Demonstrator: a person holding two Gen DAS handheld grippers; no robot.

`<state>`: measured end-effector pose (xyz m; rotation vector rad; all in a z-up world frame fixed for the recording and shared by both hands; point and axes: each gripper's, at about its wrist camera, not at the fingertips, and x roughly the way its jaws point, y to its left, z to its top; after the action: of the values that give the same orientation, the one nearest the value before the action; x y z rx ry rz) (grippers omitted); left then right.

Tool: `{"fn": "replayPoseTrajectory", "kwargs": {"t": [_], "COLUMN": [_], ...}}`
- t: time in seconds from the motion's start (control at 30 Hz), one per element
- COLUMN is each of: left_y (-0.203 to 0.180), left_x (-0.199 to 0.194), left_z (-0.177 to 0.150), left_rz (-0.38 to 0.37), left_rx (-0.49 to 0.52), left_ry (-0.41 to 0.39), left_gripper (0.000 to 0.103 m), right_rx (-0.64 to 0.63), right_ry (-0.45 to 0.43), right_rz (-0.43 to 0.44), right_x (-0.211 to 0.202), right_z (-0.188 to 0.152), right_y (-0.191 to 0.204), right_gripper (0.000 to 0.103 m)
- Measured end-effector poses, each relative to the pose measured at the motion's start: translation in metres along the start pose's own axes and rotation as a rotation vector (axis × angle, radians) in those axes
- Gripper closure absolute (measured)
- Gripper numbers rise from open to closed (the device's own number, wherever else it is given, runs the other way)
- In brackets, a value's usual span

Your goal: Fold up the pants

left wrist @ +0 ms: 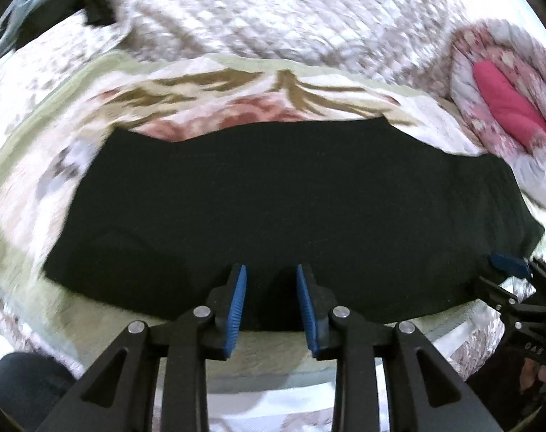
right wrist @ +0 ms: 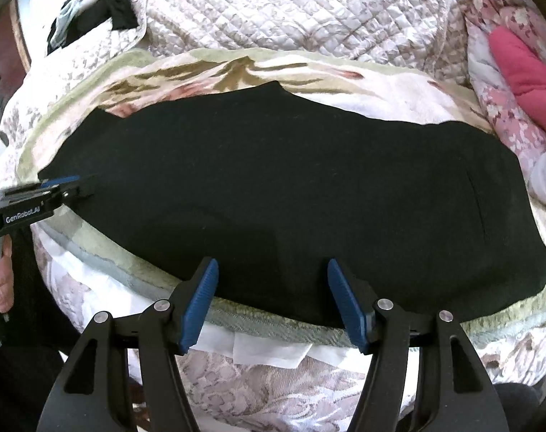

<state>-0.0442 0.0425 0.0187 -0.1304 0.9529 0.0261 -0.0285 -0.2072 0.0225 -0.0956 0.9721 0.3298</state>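
The black pants [left wrist: 273, 208] lie flat across a floral towel on the bed, long side running left to right; they also show in the right wrist view [right wrist: 291, 198]. My left gripper [left wrist: 271, 270] is open, its blue fingers over the near edge of the pants with nothing held. My right gripper [right wrist: 273, 264] is open wide over the near edge further right. The right gripper also shows at the right edge of the left wrist view [left wrist: 510, 266], and the left gripper at the left of the right wrist view [right wrist: 62, 181], by the pants' left end.
A floral towel [left wrist: 237, 97] lies under the pants on a quilted bedspread [right wrist: 273, 3]. A pink pillow [right wrist: 528, 79] lies at the far right. Dark clothes [right wrist: 93, 10] lie at the far left. The bed's near edge [right wrist: 258, 327] runs just under my fingers.
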Motion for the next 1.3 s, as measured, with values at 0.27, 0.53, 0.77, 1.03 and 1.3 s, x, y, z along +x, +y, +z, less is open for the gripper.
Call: {"fn": "replayPoseTrajectory", "kwargs": {"t": [0.27, 0.53, 0.77, 1.03, 1.3], "left_y": [0.066, 0.098, 0.112, 0.115, 0.085], "left_x": [-0.016, -0.006, 0.005, 0.014, -0.017], "left_z": [-0.018, -0.025, -0.014, 0.0, 0.034], "left_rz": [0.072, 0.039, 0.02, 0.078, -0.051], "left_rx": [-0.219, -0.375, -0.439, -0.412, -0.279], "left_ry": [-0.018, -0.015, -0.065, -0.088, -0.168], "left_gripper": [0.071, 0.061, 0.061, 0.089, 0.095], "right_rx": [0.034, 0.044, 0.06, 0.073, 0.109], "right_ry": [-0.007, -0.02, -0.04, -0.065, -0.095], "right_rz": [0.008, 0.022, 0.028, 0.039, 0.037], "right_x": [-0.002, -0.003, -0.008, -0.012, -0.019], "right_z": [0.004, 0.007, 0.009, 0.013, 0.014], "right_y": [-0.002, -0.002, -0.007, -0.008, -0.018], "right_gripper": [0.039, 0.04, 0.039, 0.039, 0.04]}}
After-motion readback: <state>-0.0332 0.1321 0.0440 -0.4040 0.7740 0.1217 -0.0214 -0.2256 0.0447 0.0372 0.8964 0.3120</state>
